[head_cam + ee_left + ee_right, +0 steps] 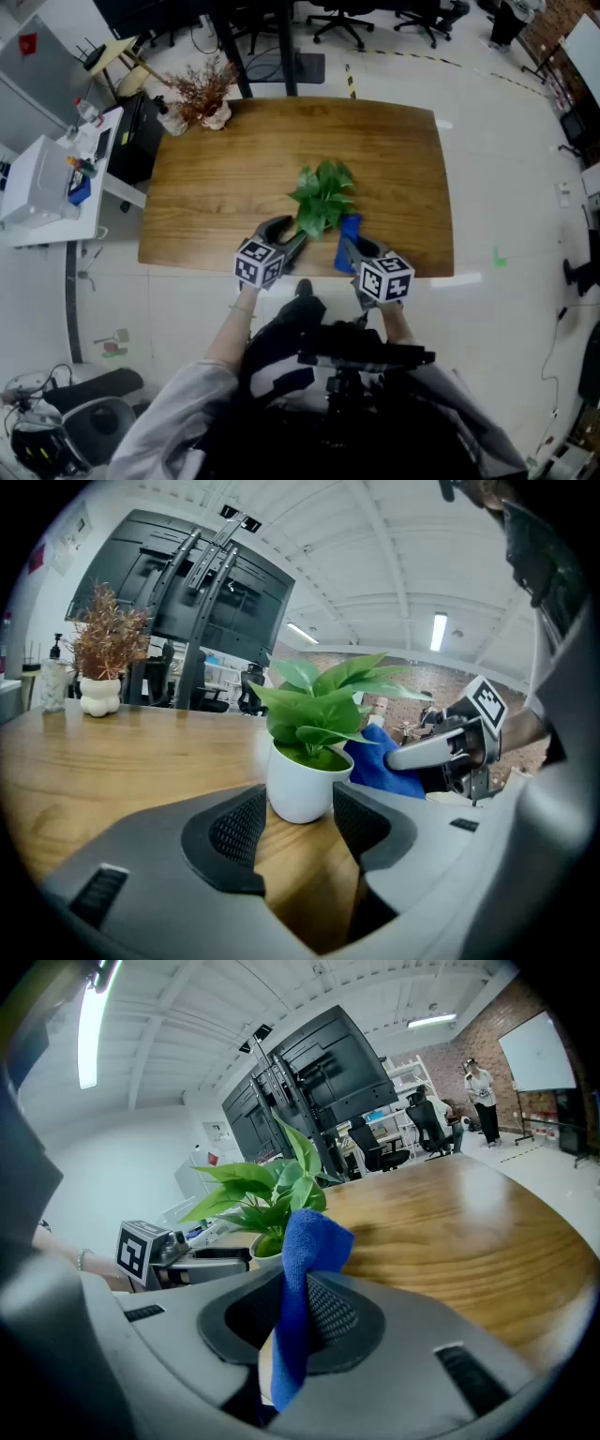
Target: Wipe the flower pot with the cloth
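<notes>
Position of work: the white flower pot, holding a green leafy plant, stands upright on the wooden tabletop, close to the near edge and about midway along it.

Left gripper: its jaws stand on either side of the pot's lower wall. By the left gripper view the pads are against it, so it reads as grasping the pot.

Right gripper: clenched on a blue cloth. A folded lobe of the cloth stands up beyond the jaw tips. That lobe is at the pot's right side, below the leaves. Whether it presses on the wall or sits just beside it cannot be confirmed.

Other item noted: a vase of dried stems at the far left corner, well apart from the work.

Assessment: wiping of the pot's right side appears to be the step in hand.

Recommendations:
- Hold the left grip low and firm, since a push from the cloth could slide or tilt the pot towards the near edge.
- Press the protruding lobe flat on the wall and use only light force.
- Sweep along the curve from rim to base.
- Stay under the foliage so the leaves are not dragged.
- The wall under the left pads and the far side will need the pot turned to be reached.
</notes>
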